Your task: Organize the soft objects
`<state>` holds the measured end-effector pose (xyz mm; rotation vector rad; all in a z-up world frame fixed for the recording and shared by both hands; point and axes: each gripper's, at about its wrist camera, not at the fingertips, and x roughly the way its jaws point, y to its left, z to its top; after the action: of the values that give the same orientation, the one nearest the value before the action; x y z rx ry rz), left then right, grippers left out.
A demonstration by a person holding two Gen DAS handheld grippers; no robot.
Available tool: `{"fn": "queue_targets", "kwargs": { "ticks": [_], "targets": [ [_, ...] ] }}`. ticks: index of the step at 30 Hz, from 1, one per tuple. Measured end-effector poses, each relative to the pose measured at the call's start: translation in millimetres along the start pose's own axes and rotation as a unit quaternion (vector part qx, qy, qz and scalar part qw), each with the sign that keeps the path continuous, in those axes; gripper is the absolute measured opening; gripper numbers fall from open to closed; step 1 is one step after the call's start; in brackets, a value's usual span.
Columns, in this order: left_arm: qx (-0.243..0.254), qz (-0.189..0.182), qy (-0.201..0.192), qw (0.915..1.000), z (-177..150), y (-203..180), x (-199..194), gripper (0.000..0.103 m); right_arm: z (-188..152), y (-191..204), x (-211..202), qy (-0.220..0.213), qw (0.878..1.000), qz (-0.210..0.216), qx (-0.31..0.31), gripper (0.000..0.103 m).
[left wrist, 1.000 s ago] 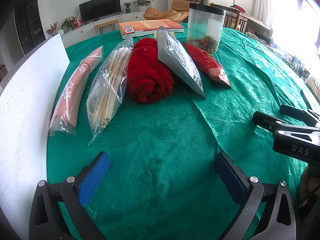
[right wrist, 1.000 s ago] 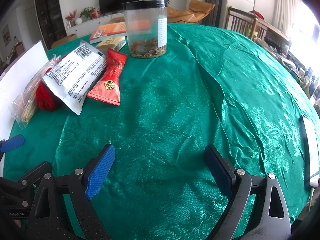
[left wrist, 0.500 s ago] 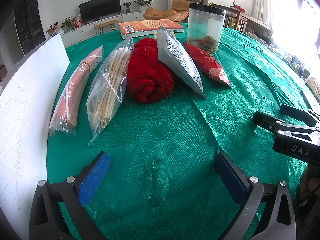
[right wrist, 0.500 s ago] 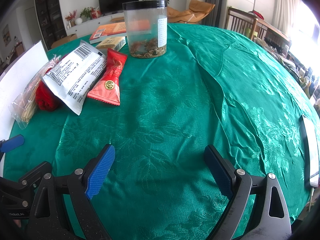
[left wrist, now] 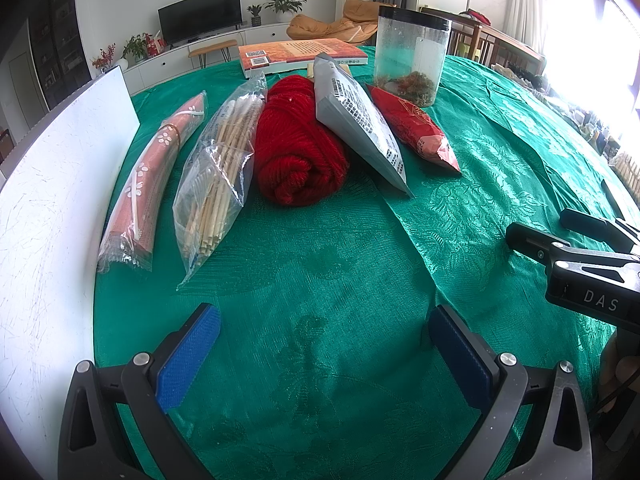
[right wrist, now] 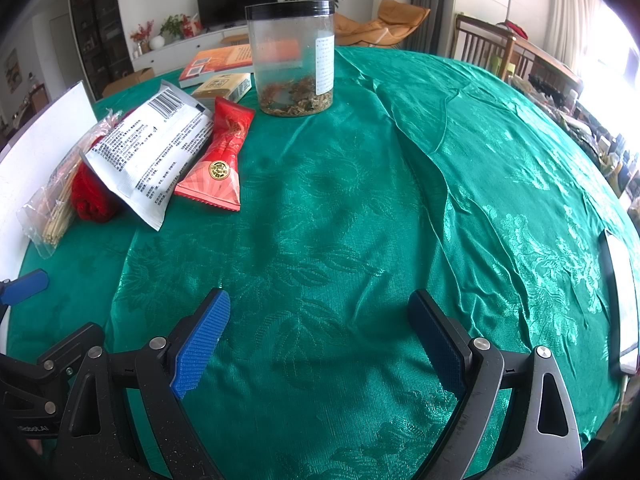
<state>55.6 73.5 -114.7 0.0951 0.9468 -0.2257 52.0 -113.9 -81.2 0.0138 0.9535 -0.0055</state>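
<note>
On the green tablecloth lie, left to right, a pink wrapped roll, a clear bag of wooden sticks, a red yarn skein, a grey packet leaning on the yarn, and a red snack packet. The right wrist view shows the yarn, grey packet and red packet at the left. My left gripper is open and empty, well short of the row. My right gripper is open and empty over bare cloth.
A clear jar with a black lid stands behind the packets, with a book and a small box beyond. A white board lies along the left. A flat device lies at the table's right edge.
</note>
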Motion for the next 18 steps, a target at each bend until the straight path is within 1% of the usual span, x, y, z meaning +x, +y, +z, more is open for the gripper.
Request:
{"fn": "queue_targets", "kwargs": {
  "ticks": [8, 18],
  "targets": [
    [0.012, -0.007, 0.003, 0.9999, -6.2, 2.8, -3.8, 0.103, -0.2, 0.0, 0.0, 0.000, 1.000, 0.000, 0.000, 0.092],
    [0.013, -0.006, -0.001, 0.9999, -9.2, 3.1, -5.6, 0.103, -0.4, 0.0, 0.1, 0.000, 1.000, 0.000, 0.000, 0.092]
  ]
}}
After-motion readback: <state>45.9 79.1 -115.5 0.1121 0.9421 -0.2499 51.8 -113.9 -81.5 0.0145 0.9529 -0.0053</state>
